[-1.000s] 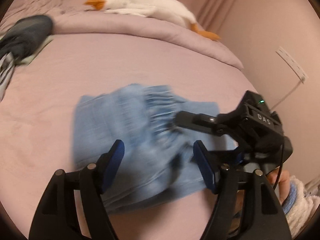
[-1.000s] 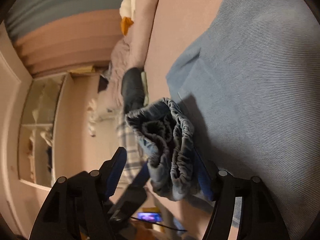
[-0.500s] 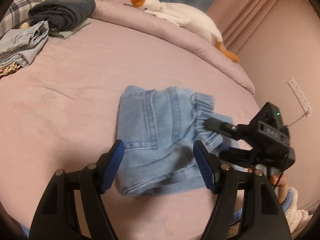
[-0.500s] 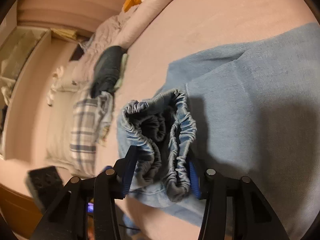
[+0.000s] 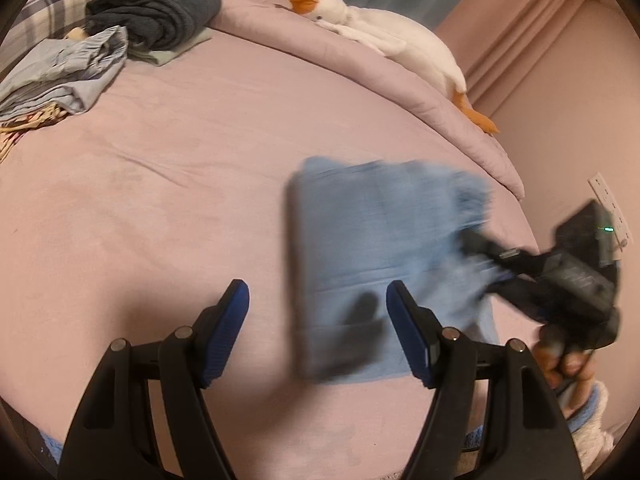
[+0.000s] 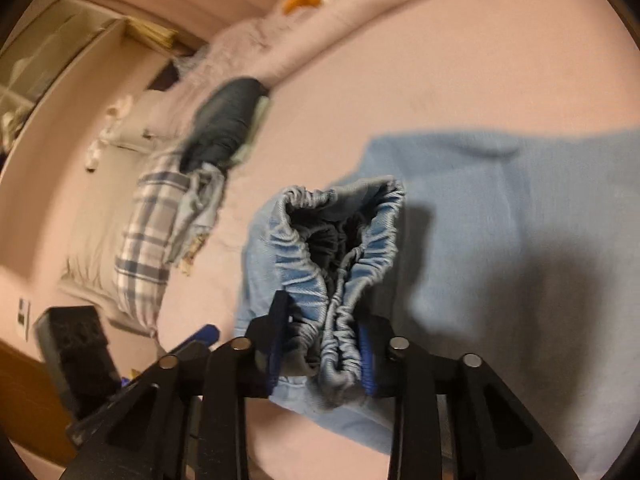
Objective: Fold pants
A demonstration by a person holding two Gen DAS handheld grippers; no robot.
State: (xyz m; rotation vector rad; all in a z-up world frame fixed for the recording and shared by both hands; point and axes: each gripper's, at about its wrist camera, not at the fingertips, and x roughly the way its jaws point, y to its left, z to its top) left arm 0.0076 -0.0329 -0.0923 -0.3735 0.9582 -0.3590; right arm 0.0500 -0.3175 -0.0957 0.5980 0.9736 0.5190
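Right wrist view: right claw [image 6: 323, 346] closing, pinching the jeans' [image 6: 500, 216] gathered elastic waistband [image 6: 340, 240]; left claw [image 5: 318, 316] spread, hovering over them.

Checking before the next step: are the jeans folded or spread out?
Folded: the jeans form a compact rectangle on the bed, waistband bunched in the closing right gripper.

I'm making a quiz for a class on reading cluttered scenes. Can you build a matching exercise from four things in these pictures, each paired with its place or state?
Things:
1. blue pants
2. plush goose
3. dark rolled garment
4. left gripper

Places or states:
A. lying along the far rolled edge of the bed
B. open, nothing between its fingers
C. elastic waistband bunched in the right gripper
D. next to the plaid cloth

Pairs: 1-C, 2-A, 3-D, 4-B
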